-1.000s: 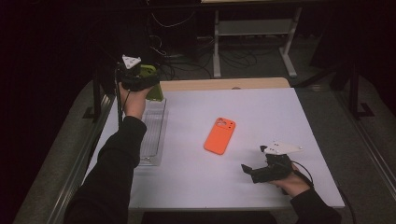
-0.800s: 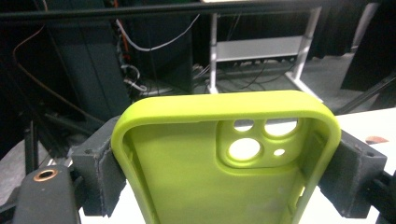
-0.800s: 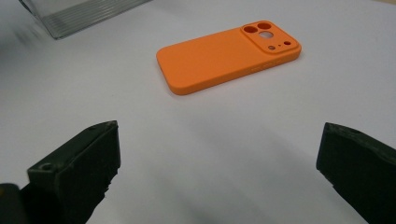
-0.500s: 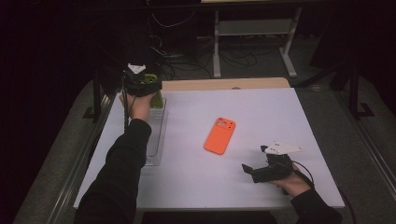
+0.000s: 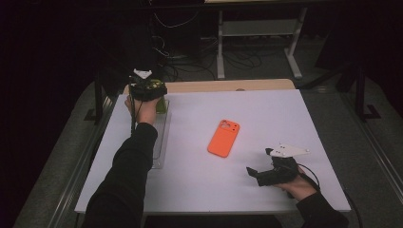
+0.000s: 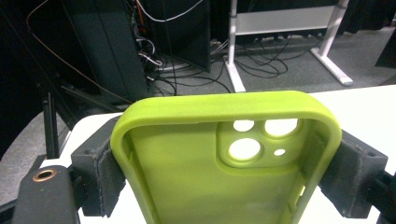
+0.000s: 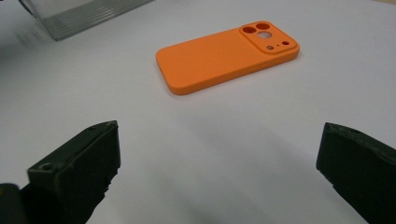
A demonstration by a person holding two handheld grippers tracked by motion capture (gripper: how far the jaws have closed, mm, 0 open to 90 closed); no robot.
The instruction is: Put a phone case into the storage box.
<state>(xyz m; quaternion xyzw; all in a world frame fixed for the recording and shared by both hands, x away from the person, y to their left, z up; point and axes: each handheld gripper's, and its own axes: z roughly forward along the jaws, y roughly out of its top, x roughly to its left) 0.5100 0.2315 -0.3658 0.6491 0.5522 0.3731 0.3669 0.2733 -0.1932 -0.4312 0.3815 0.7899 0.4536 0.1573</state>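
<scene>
Item: green phone case (image 6: pixel 224 163), clamped edge-to-edge in your left gripper (image 5: pixel 148 90); now lowered over far end of clear tray (image 5: pixel 159 142) — placement looks imminent. Orange phone case (image 5: pixel 224 138): mid-table, untouched. Your right gripper (image 5: pixel 261 172): jaws spread, empty.

1. The left gripper (image 5: pixel 151 91), held by a dark-sleeved arm stretched to the tabletop's far left corner, has its jaws clamped on a lime-green silicone phone case (image 6: pixel 224 163).
2. The right gripper (image 5: pixel 254 172) rests low at the near right, jaws wide apart.
</scene>
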